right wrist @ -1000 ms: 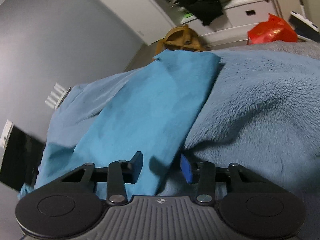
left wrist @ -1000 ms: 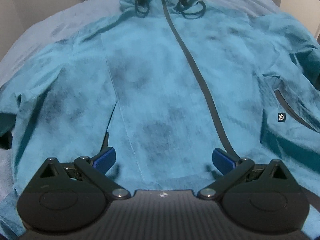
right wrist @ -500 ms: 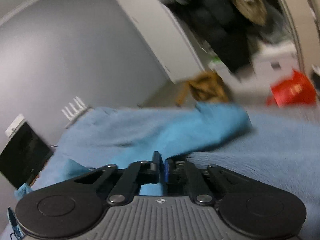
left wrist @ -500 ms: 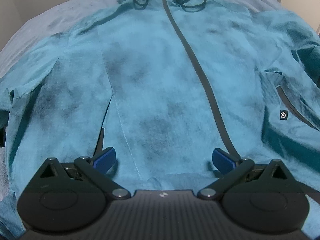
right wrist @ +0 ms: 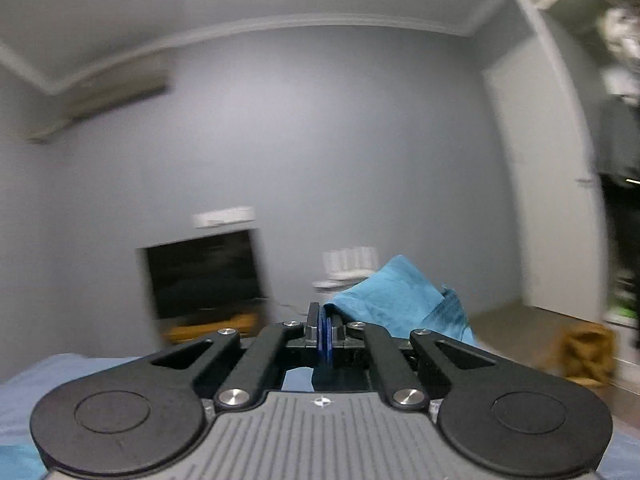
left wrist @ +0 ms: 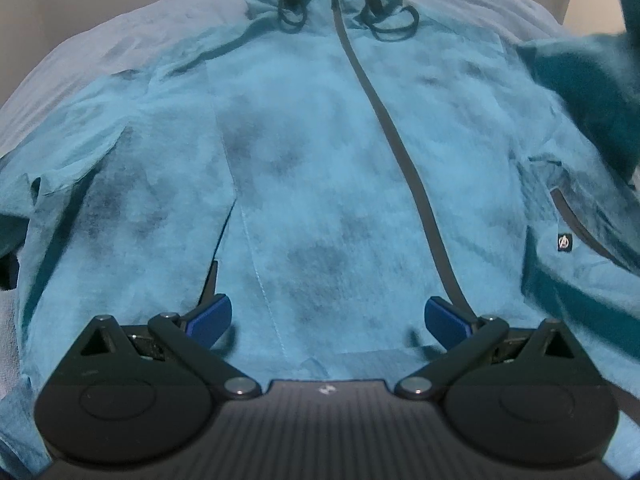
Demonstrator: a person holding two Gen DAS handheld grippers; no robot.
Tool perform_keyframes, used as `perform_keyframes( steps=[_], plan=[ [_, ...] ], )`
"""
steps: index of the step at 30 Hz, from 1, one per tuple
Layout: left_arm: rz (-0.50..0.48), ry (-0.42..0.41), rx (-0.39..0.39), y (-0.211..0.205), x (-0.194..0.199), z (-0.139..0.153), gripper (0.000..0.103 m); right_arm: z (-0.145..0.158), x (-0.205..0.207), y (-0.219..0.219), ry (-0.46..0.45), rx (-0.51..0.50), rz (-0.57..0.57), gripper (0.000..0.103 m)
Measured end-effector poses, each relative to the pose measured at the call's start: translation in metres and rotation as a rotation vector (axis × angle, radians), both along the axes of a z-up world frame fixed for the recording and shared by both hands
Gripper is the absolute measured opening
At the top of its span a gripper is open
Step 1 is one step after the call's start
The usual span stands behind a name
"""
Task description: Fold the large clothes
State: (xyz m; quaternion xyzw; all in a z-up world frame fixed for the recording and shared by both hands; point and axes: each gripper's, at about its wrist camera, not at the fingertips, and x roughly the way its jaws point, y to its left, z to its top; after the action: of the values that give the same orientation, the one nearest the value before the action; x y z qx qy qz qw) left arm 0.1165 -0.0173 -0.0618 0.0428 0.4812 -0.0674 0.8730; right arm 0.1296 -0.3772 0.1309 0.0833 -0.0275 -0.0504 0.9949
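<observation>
Left wrist view: left gripper [left wrist: 327, 318] angled steeply down over the teal jacket [left wrist: 320, 168], jaws spread wide, blue pads [left wrist: 210, 316] at 8 and 4 o'clock of the frame with nothing between them, hovering just above the hem area; whether the pads touch the cloth I cannot tell. Jacket lies front-up and spread flat on a pale blue blanket [left wrist: 100, 40], collar and hood end at 12 o'clock, dark zipper [left wrist: 394, 144] running from 12 o'clock down toward 5 o'clock, black drawcords [left wrist: 390, 24] looped either side of the collar. Small dark logo tag [left wrist: 563, 243] at 3 o'clock beside a slanted pocket zip. The sleeve [left wrist: 592, 92] at 2 o'clock is lifted off the bed, blurred, rising out of frame at the top right corner. The other sleeve lies bunched at 9 o'clock. Right wrist view: right gripper [right wrist: 325, 334] points about level into the room, jaws closed tight on a fold of teal sleeve fabric [right wrist: 396, 300]; the cloth sticks out from the pads toward 2 o'clock and hangs beyond the fingers. Frame is motion-blurred. Behind it a grey wall [right wrist: 320, 140], a dark screen [right wrist: 204, 276] at 9 o'clock, a white device with antennas [right wrist: 348, 264] just above the cloth, a brown object [right wrist: 584, 352] on the floor at 4 o'clock. Pale blue bedding shows at 8 o'clock under the gripper body.
</observation>
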Motion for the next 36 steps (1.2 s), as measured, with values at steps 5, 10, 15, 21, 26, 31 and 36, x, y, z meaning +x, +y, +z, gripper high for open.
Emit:
perform_keyframes(
  steps=[5,10,15,21,26,31,36],
  plan=[
    [0.051,-0.042,-0.052,0.014,0.001,0.013,0.103,0.004,0.023,0.099,0.038,-0.050,0.214,0.003],
    [0.172,-0.129,-0.103,0.050,0.007,0.038,0.103,-0.054,0.051,0.195,0.224,-0.070,0.361,0.003],
    [0.294,-0.180,-0.139,0.085,0.011,0.056,0.103,-0.139,0.067,0.276,0.451,-0.118,0.393,0.003],
    [0.338,-0.237,-0.248,0.120,0.009,0.090,0.103,-0.172,0.085,0.275,0.538,-0.060,0.399,0.003],
    [0.370,-0.322,-0.231,0.134,0.006,0.105,0.103,-0.157,0.082,0.311,0.481,-0.208,0.477,0.026],
    [0.402,-0.261,-0.229,0.143,0.014,0.092,0.103,-0.172,0.078,0.330,0.645,-0.299,0.557,0.046],
    [0.382,-0.254,-0.244,0.140,0.013,0.089,0.103,-0.183,0.071,0.293,0.747,-0.065,0.537,0.060]
  ],
)
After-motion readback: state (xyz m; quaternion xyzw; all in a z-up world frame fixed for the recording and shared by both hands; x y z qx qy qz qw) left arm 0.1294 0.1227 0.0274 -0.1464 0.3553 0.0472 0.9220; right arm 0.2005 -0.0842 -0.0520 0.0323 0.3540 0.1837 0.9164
